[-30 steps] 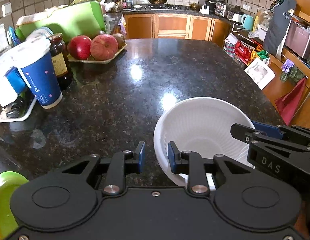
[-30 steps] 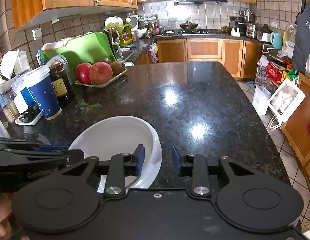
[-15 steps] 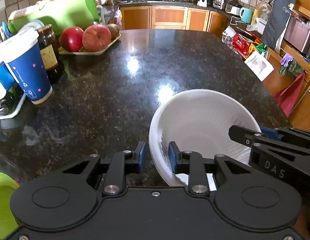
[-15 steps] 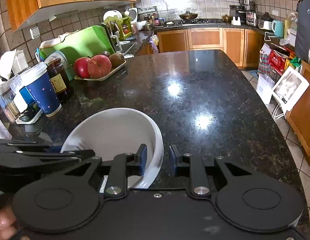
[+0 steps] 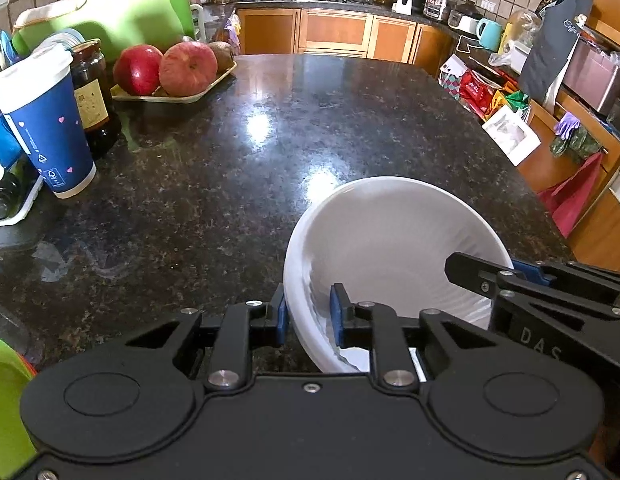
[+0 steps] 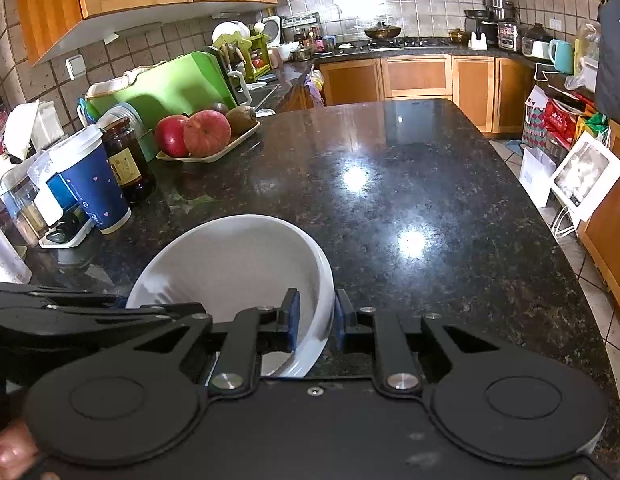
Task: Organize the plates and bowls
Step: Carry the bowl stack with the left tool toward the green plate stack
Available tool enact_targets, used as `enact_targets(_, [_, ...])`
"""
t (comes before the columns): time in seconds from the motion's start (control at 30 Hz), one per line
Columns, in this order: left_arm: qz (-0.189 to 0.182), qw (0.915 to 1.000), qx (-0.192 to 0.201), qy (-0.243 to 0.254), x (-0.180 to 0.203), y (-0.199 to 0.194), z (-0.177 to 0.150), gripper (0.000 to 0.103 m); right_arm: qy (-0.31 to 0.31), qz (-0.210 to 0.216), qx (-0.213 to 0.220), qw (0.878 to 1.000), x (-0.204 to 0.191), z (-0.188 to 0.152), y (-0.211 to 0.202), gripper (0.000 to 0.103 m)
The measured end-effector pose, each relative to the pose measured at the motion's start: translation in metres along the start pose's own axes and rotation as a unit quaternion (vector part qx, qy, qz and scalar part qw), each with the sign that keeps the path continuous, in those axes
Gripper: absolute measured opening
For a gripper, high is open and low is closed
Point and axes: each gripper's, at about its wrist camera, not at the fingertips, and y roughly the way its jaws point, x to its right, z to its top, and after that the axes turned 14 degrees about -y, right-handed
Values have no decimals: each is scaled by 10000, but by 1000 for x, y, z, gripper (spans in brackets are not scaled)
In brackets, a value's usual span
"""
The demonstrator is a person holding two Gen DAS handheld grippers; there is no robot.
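I have both grippers on 1 white bowl, near edge of the dark granite counter. Left gripper jaws have just been closing; rim sits between the pads, which look to be gripping it. Right gripper likewise closed in, clamped on the opposite rim. Progress est.: early; bowl is grasped, not yet placed, and no plates or stack are visible. Counter otherwise holds a blue cup, a jar and a fruit tray at far left. Room: kitchen w/ wood cabinets.
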Motion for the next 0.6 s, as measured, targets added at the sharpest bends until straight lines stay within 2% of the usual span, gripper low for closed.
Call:
enact_targets(0.4, [287,9993,223,-99,3,-27,-9,28,-199,254,184,9993,-5,0,-18,20])
enact_targets(0.6, [466,9979,338,-306,1,-39,-17,27,-471,452,210,9976,-9,-4,-28,20])
